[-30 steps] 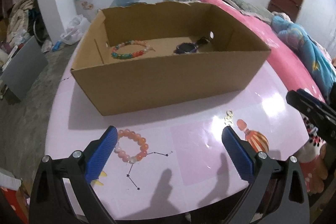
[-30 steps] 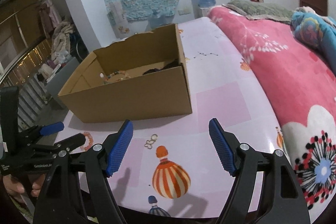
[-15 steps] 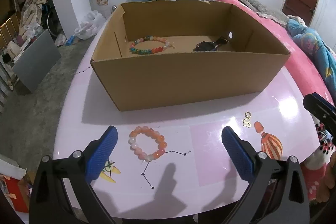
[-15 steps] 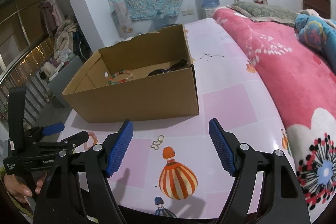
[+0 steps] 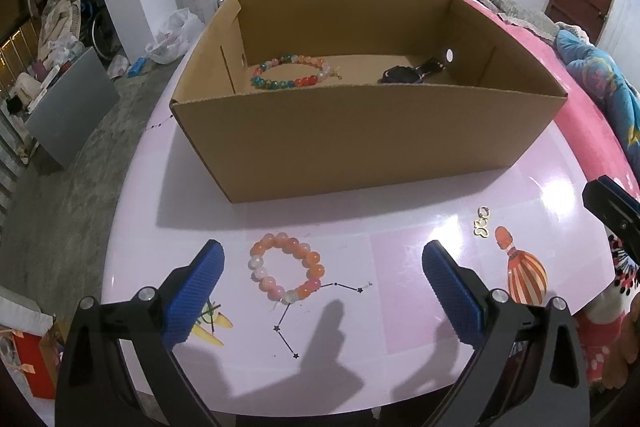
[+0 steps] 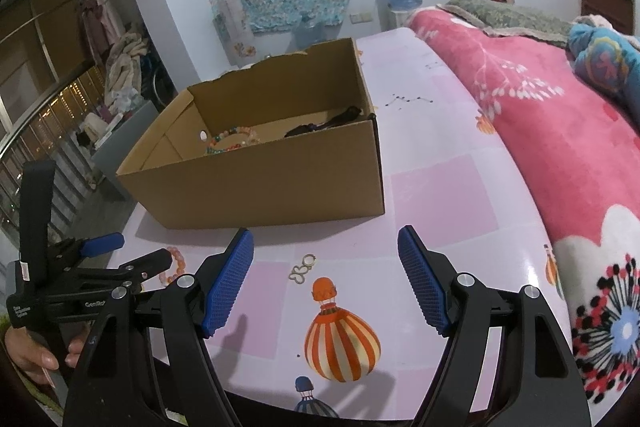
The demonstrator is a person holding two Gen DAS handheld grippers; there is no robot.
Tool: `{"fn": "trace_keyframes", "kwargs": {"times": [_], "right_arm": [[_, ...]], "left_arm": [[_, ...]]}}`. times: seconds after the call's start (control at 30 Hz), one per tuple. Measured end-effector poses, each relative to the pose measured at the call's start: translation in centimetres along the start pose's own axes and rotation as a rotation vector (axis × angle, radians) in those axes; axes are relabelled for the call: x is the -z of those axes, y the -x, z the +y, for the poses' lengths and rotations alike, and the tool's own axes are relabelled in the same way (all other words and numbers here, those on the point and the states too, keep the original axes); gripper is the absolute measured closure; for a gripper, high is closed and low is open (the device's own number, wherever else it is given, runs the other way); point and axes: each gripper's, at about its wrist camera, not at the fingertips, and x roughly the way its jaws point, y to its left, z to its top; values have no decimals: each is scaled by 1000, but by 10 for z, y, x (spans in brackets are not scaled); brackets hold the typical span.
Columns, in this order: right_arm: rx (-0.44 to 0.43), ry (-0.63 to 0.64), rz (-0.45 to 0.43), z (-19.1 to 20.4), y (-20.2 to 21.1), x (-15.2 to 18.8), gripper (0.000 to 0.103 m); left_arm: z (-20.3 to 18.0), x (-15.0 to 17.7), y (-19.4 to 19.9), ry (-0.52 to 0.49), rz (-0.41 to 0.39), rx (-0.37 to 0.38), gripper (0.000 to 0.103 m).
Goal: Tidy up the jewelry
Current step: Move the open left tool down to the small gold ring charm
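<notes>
Two risks stand out: with the left gripper (image 5: 322,289) gaping empty over the bracelet (image 5: 286,267) lying on the table (image 5: 420,239) before the box (image 5: 360,151), closing pads may roll its beads aside, while the right gripper (image 6: 326,283), also spread and empty, could scatter the earrings (image 6: 303,269).

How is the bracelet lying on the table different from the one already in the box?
The orange bracelet lies on the pink table in front of the cardboard box; the multicolour bracelet lies inside it. The orange bracelet is peach, orange and white; the multicolour bracelet adds green and red beads. The orange bracelet forms a rounder ring, the multicolour bracelet a flatter oval. Both are beaded loops lying flat.
</notes>
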Motion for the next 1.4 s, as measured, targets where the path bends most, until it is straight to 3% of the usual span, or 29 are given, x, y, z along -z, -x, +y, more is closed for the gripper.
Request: {"fn": "trace_keyframes", "kwargs": {"times": [0.37,0.6,0.83,1.0,1.27,1.4], "right_arm": [[-3,3,24,0,-8,2,32],[21,-12,53,-9,-13,10,32],[26,-46,69,-21,-19,18,33],[21,-53,55,-29,-21,16,39],[-11,-59,65,-38,-33,17,46],[-21,-55,71,-40,-37,17,47]], "left_arm": [[-4,1,-3,-37,2,26,6],[-19,7,-7,-94,-41,175,6],[-43,12,-15,-177,-86,401,6],[-60,9,-25,-244,-116,426,8],[-88,4,-45,-358,-86,437,49],[-96,3,-55,-416,-63,449,61]]}}
